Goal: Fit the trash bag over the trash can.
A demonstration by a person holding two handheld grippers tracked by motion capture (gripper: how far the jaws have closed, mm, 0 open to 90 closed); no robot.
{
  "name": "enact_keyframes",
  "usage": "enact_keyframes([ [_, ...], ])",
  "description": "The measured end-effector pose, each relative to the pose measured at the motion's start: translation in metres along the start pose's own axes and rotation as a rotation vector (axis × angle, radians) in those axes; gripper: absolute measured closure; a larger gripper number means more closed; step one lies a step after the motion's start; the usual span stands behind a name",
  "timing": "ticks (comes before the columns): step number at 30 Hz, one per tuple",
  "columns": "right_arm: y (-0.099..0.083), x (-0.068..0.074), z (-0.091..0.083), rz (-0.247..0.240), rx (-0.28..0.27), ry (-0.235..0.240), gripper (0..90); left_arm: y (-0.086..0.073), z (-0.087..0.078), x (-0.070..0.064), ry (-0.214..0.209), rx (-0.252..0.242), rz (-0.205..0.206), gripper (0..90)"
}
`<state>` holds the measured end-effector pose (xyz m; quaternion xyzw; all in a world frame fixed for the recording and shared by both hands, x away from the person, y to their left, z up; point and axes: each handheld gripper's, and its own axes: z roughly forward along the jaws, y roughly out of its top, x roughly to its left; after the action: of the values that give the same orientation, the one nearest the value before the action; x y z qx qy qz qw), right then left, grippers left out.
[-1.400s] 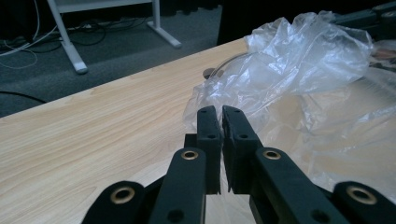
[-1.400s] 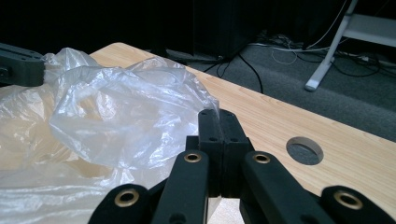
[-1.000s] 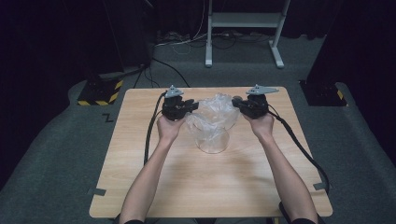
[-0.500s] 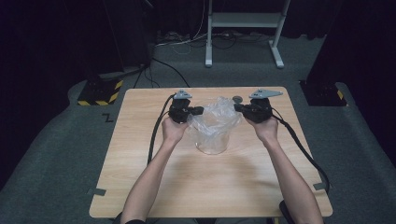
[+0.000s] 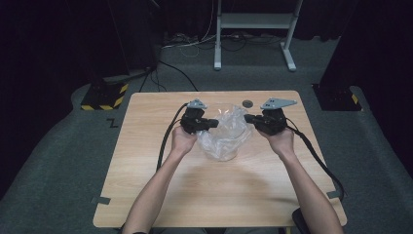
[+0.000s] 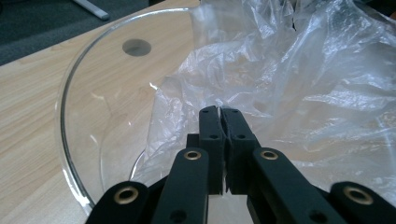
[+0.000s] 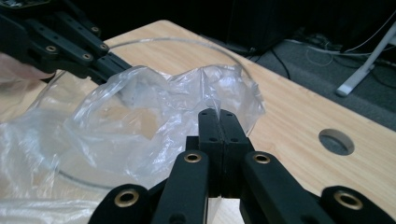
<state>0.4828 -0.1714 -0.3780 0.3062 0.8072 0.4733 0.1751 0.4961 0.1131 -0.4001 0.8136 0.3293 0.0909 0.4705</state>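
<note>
Both hands have drifted slightly nearer the person. The left gripper (image 5: 210, 123) and right gripper (image 5: 249, 118) each pinch the crumpled clear plastic bag (image 5: 229, 127) inside the round clear glass bowl (image 6: 70, 116) mid-table; uneven pulling could tear it or tip the bowl.

Both forearms reach up from the near table edge, slightly converging. The left hand (image 5: 182, 141) holds the left gripper (image 5: 213, 123), pointing right toward the other; its jaws are pressed together on thin plastic film. The right hand (image 5: 279, 140) holds the right gripper (image 5: 248, 118), pointing left, jaws likewise closed on film.
</note>
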Motion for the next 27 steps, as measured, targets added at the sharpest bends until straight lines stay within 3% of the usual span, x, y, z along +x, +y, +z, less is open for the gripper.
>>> enact_keyframes([
  [3,0.002,-0.003,0.000,0.012,-0.033,-0.007,90.0,0.003,-0.008,-0.001,0.056,-0.054,0.000,82.1],
  [6,0.003,-0.008,0.002,0.031,-0.058,-0.025,90.0,0.007,-0.016,0.001,0.106,-0.084,0.000,85.3],
  [13,0.003,-0.020,0.012,0.096,-0.127,-0.073,89.7,0.011,-0.020,0.015,0.181,-0.174,-0.090,88.5],
  [20,-0.001,-0.033,0.029,0.139,-0.107,-0.113,89.9,0.015,-0.004,0.028,0.246,-0.144,-0.117,89.3],
  [27,-0.004,-0.039,0.039,0.161,-0.096,-0.136,89.9,0.015,0.002,0.039,0.248,-0.155,-0.180,89.6],
])
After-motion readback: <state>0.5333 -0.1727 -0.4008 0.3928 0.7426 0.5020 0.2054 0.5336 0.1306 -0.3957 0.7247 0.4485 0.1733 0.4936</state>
